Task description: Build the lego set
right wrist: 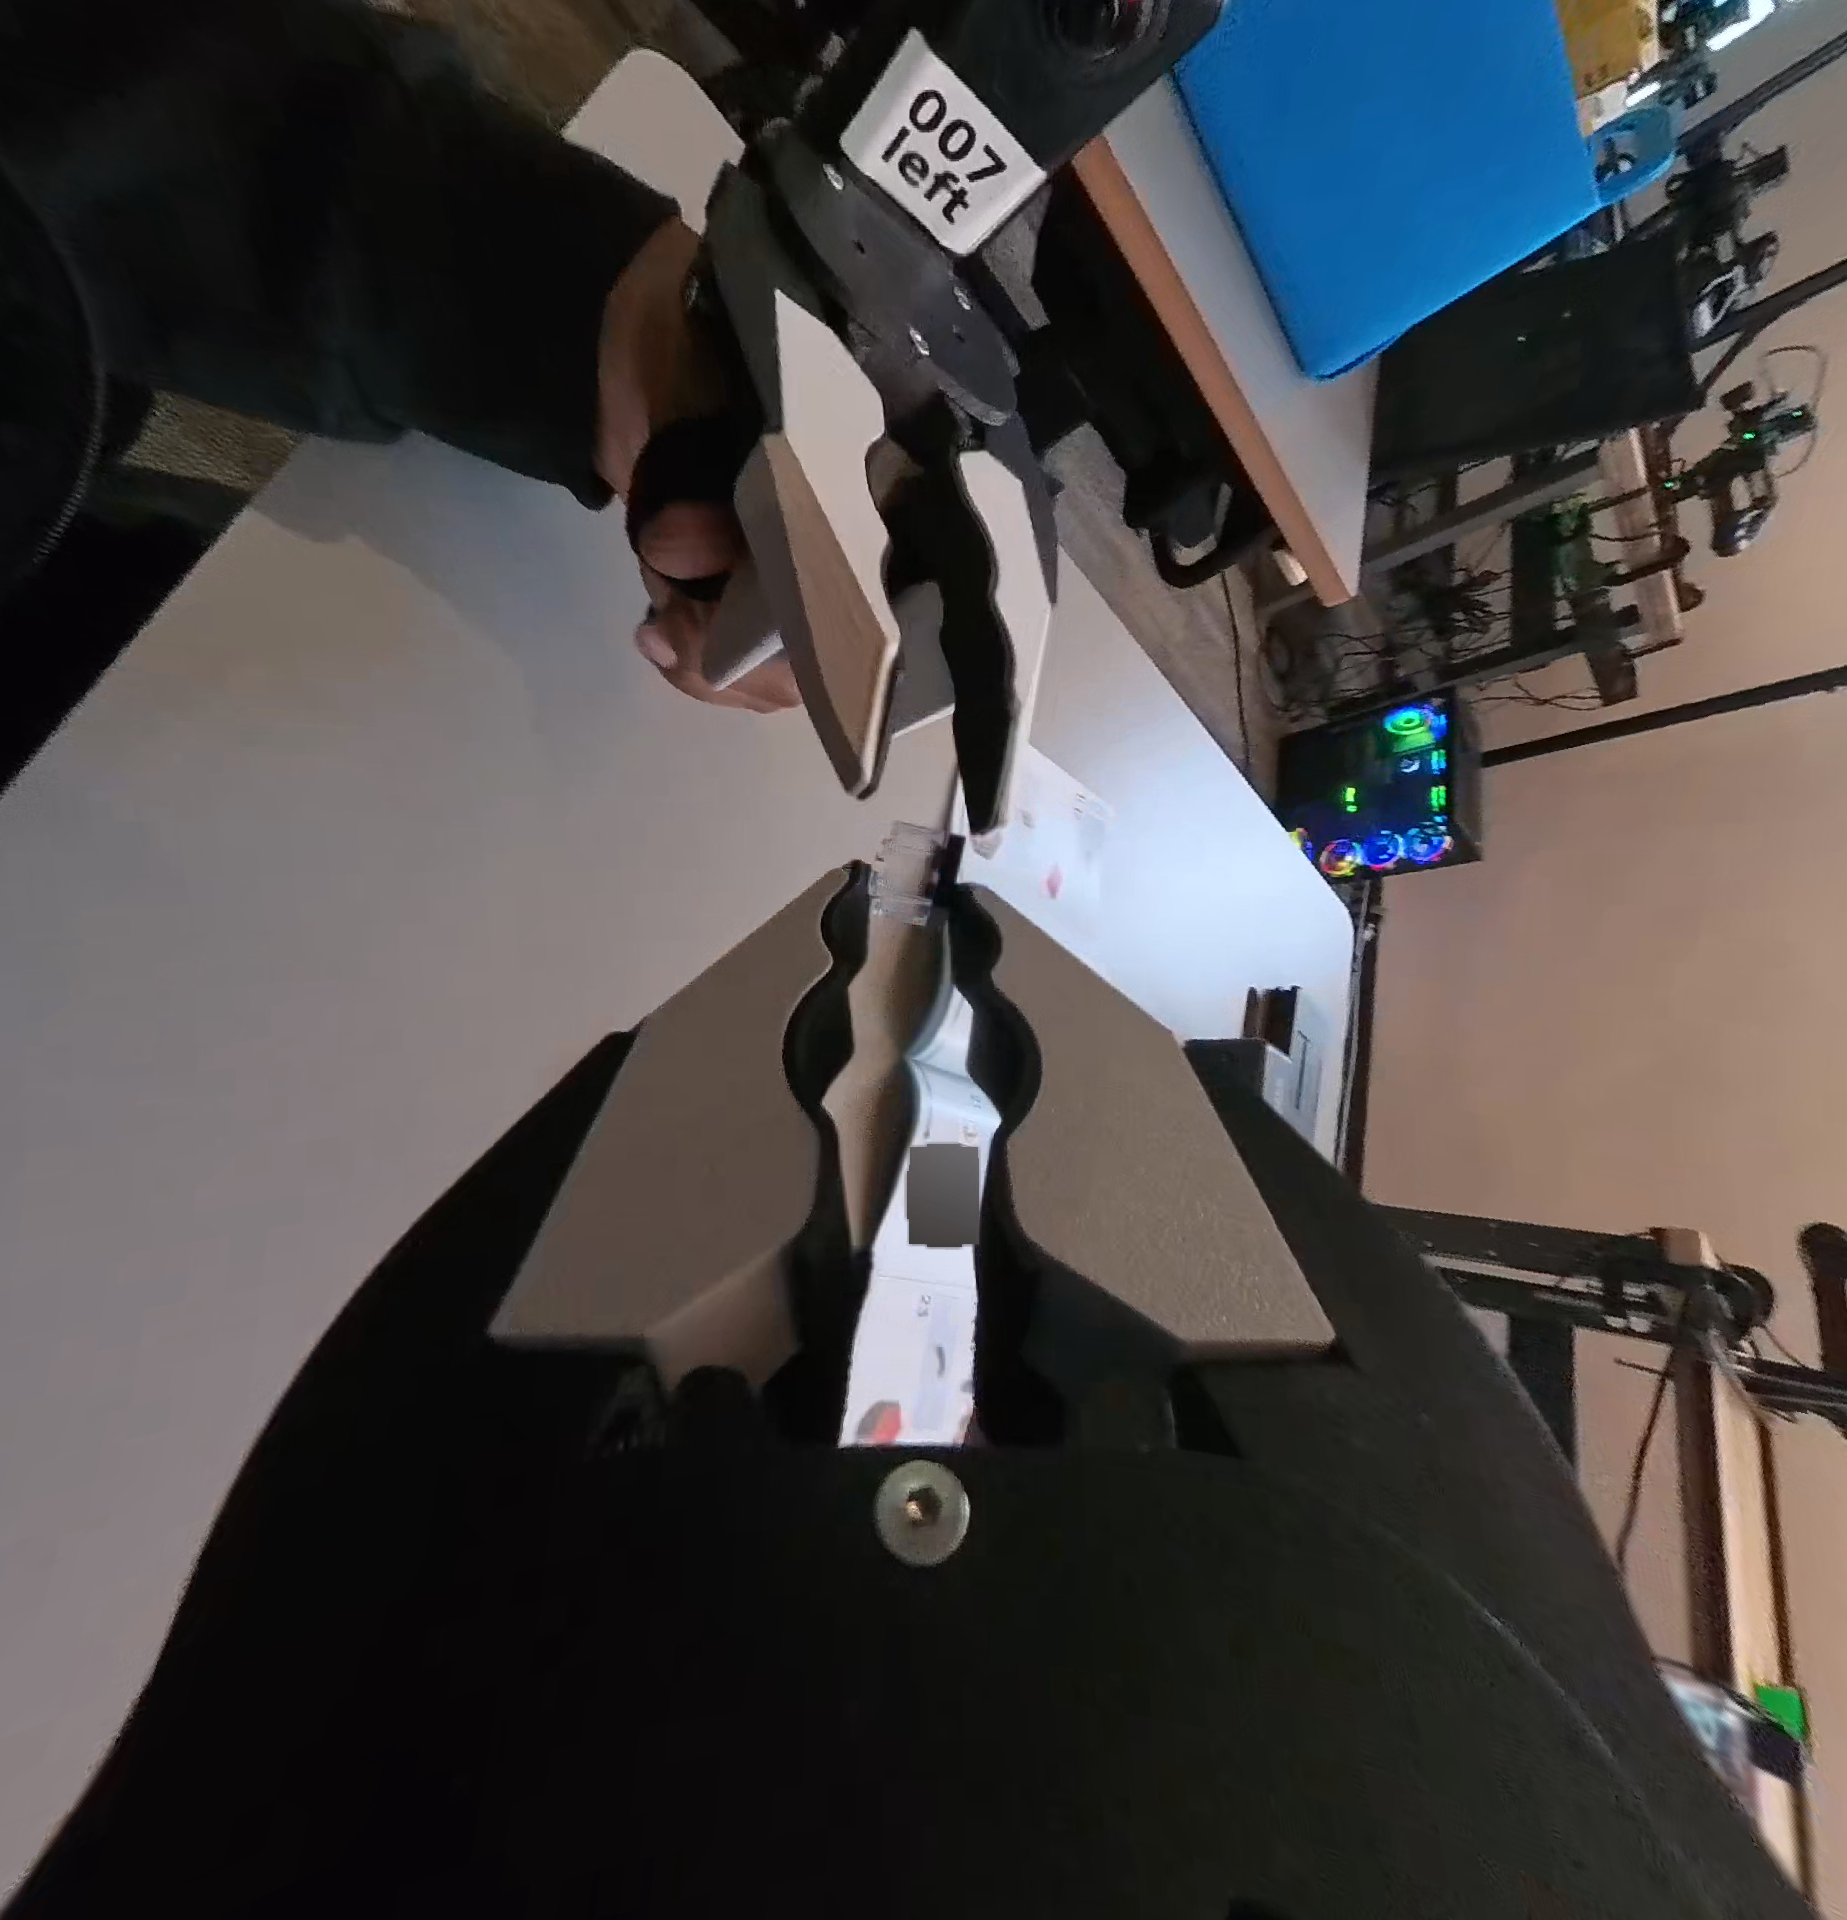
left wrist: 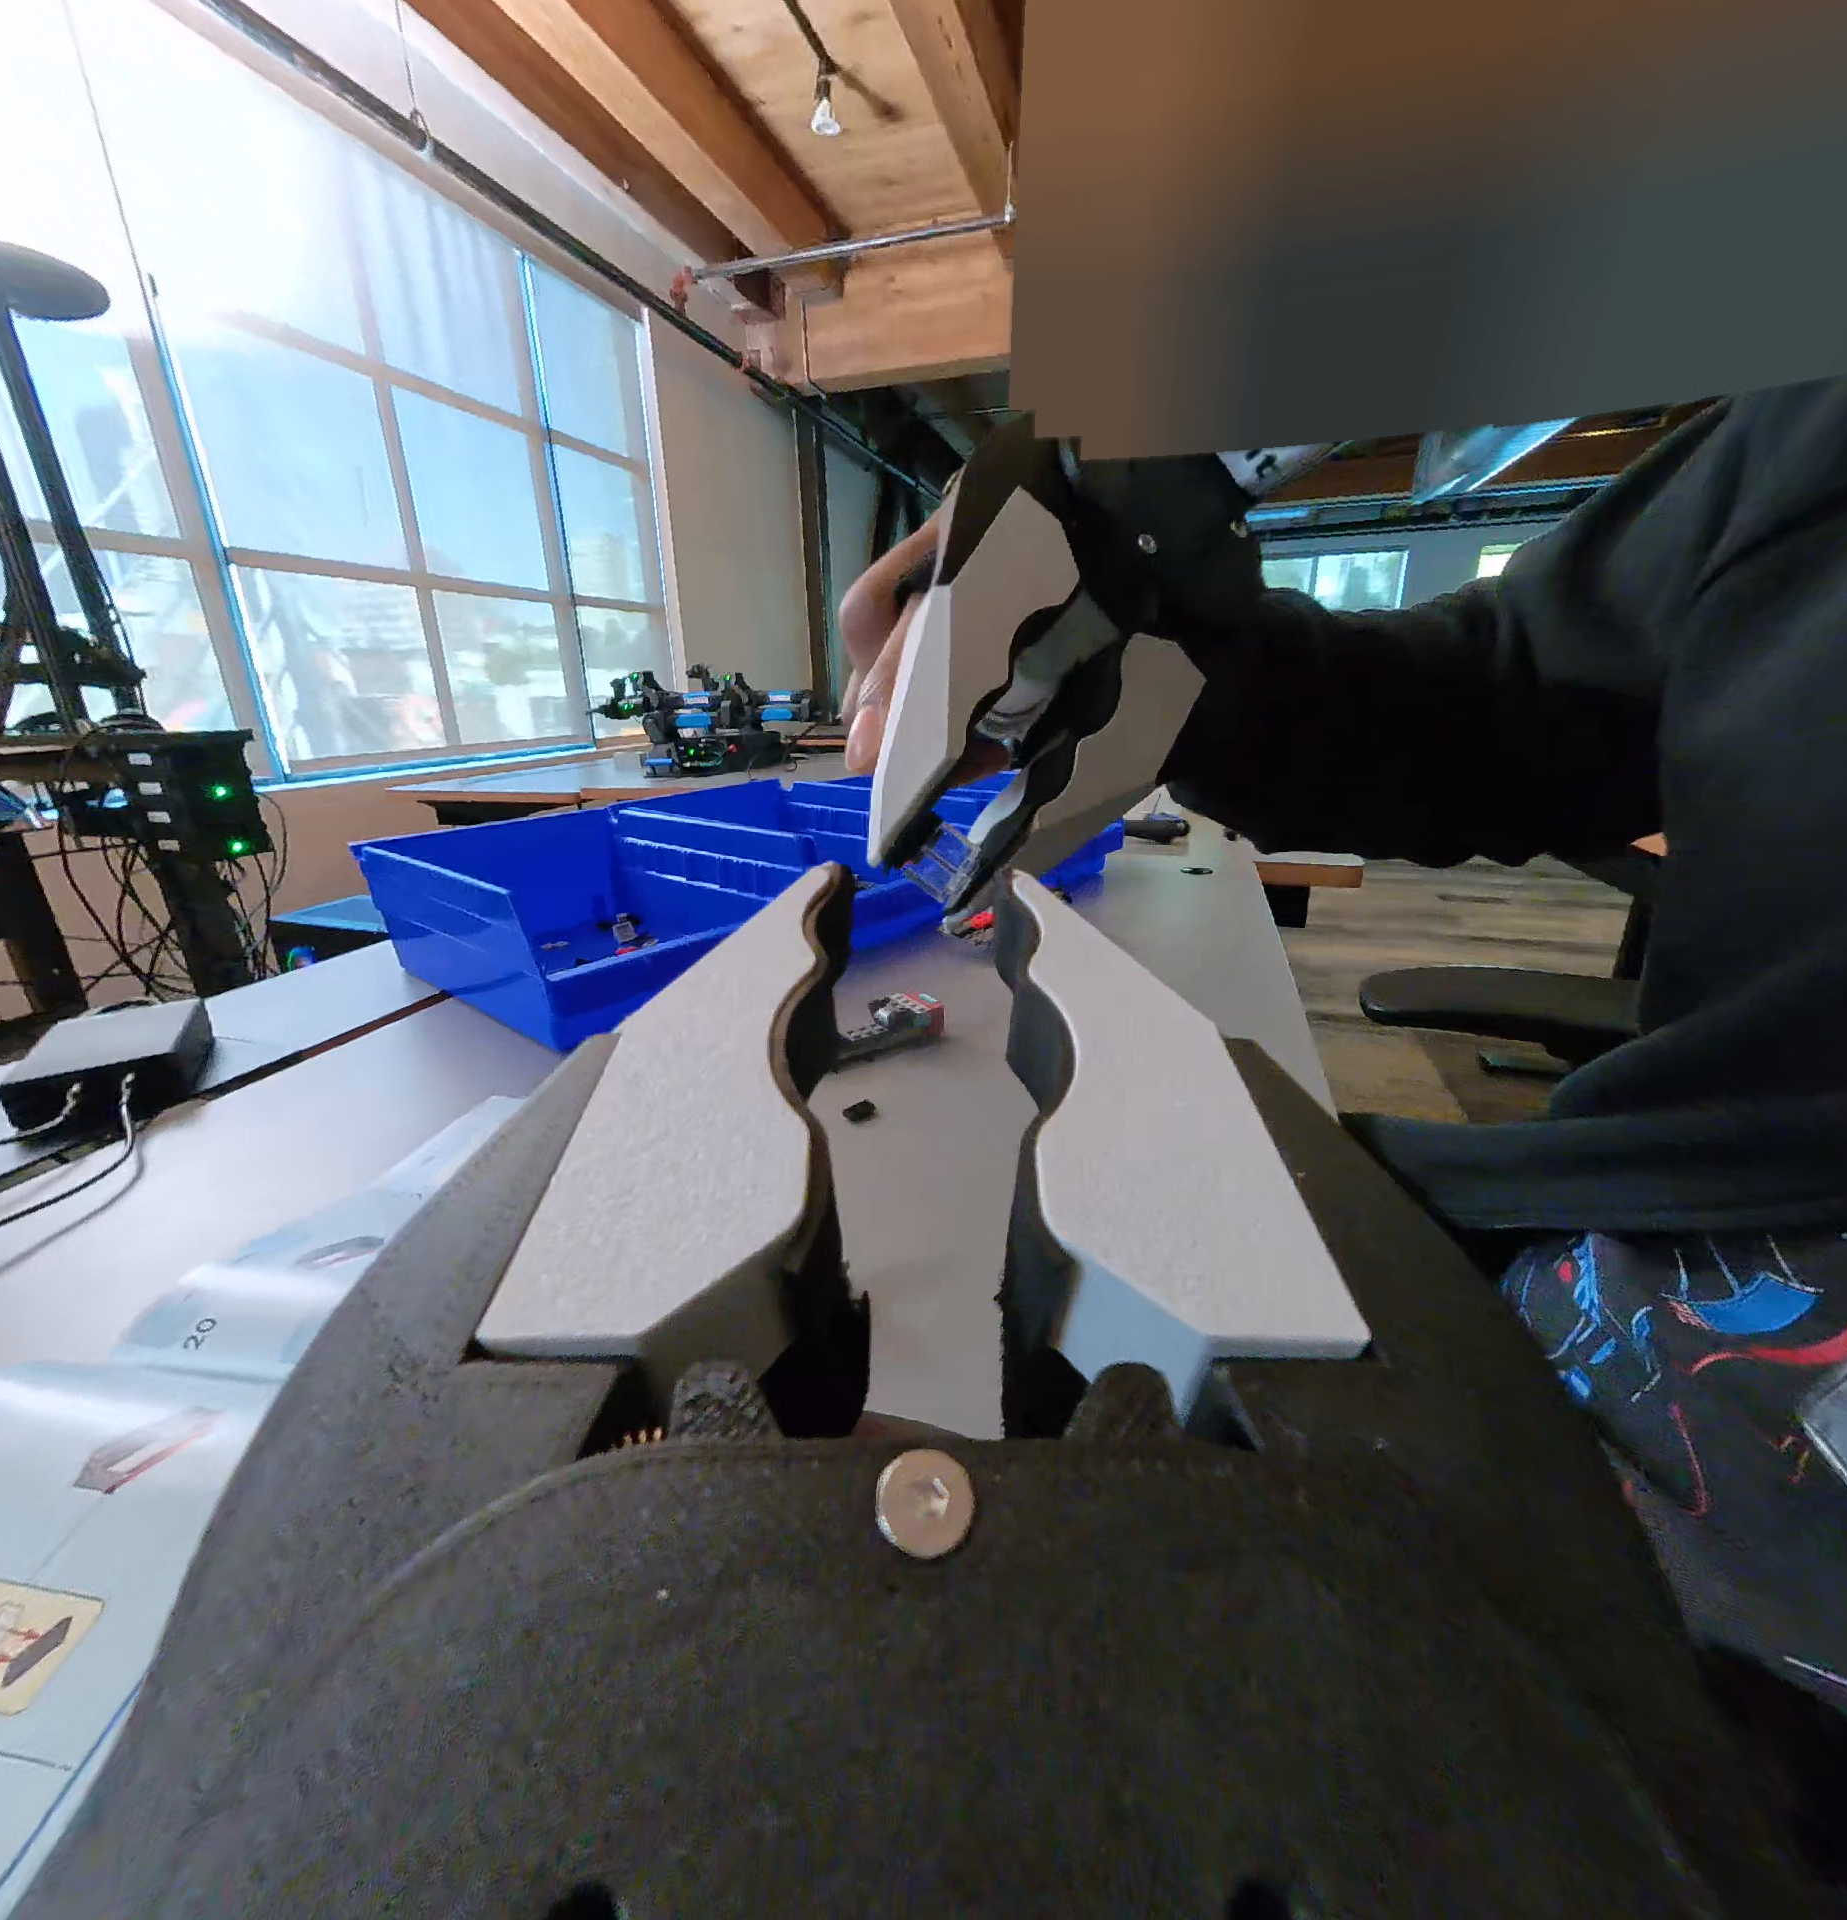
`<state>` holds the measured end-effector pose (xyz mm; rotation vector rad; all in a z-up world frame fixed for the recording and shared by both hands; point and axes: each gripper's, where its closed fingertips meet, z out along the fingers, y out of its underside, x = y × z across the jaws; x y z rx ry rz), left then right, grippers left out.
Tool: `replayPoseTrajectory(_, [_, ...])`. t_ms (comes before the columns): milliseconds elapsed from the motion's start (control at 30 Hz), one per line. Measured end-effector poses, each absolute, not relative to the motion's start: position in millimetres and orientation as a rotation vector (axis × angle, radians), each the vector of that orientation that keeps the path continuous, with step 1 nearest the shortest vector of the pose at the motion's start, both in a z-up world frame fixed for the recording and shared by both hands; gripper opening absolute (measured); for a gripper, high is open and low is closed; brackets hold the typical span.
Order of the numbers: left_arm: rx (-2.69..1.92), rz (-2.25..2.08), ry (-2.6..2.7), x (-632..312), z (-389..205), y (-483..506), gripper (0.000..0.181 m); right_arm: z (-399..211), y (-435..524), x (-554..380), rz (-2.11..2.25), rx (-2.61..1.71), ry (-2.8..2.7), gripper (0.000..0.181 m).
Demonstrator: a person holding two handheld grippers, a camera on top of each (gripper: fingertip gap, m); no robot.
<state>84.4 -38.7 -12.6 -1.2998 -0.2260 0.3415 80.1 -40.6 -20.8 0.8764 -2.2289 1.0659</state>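
My right gripper (right wrist: 903,888) is shut on a small clear brick (right wrist: 901,868) with a thin dark piece on its side. In the left wrist view this gripper (left wrist: 929,875) comes down from the upper right and holds the clear brick (left wrist: 945,857) in the air above the grey table (left wrist: 1158,935). My left gripper (left wrist: 924,888) is open, its tips on either side of the brick and just below it. In the right wrist view the left gripper (right wrist: 924,808) points down at the brick from above. A small dark grey and red lego assembly (left wrist: 903,1023) lies on the table beyond.
Blue parts bins (left wrist: 483,914) stand at the back of the table with a few pieces inside. A tiny black piece (left wrist: 859,1112) lies near the assembly. An instruction booklet (left wrist: 171,1351) lies at the left, a black box (left wrist: 108,1049) behind it. A person's dark sleeve (left wrist: 1521,707) crosses at the right. Left and right tips are no more than a few centimetres apart.
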Motion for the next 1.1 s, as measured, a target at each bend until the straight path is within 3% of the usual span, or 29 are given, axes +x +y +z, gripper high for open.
replayPoseTrajectory(200, [-1.299, 0.336, -0.176, 92, -11, -34, 0.019, -20, -39, 88, 1.115, 0.890, -2.278, 0.016])
replayPoseTrajectory(1100, [-1.295, 0.335, -0.072, 109, -7, -27, 0.017, -18, -36, 106, 1.205, 0.945, -2.374, 0.016])
